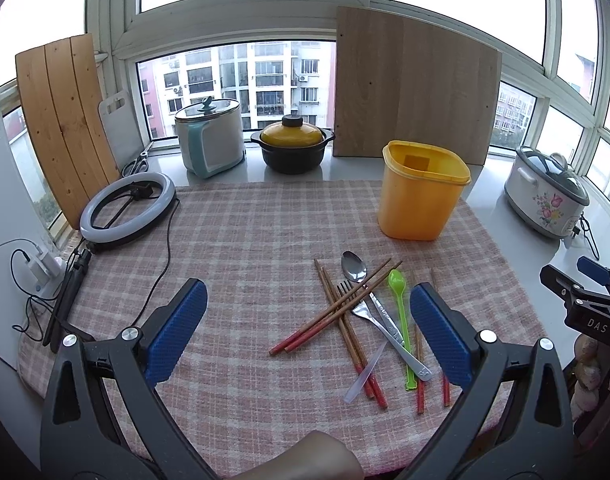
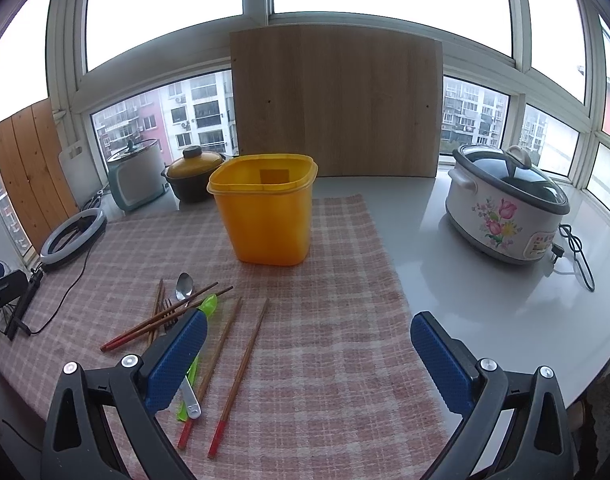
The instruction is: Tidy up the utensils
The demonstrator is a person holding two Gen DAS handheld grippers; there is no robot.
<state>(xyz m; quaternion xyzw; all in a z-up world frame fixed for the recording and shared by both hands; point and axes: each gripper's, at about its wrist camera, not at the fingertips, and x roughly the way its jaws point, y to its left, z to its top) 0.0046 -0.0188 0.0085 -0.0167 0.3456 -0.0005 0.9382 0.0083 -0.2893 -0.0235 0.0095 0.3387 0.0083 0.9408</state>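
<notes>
While both grippers hover with jaws spread wide and nothing between them, the left gripper and right gripper show ribbed blue pads on black plastic arms. Loose on the woven pink plaid cloth lies a crossed pile: slim brown wooden chopsticks with red tips, a shiny steel spoon, a steel fork and a translucent green plastic spoon. Just behind the pile stands the tall, rounded-square yellow plastic container, upright and open-topped. Near the right gripper, two more chopsticks lie apart.
</notes>
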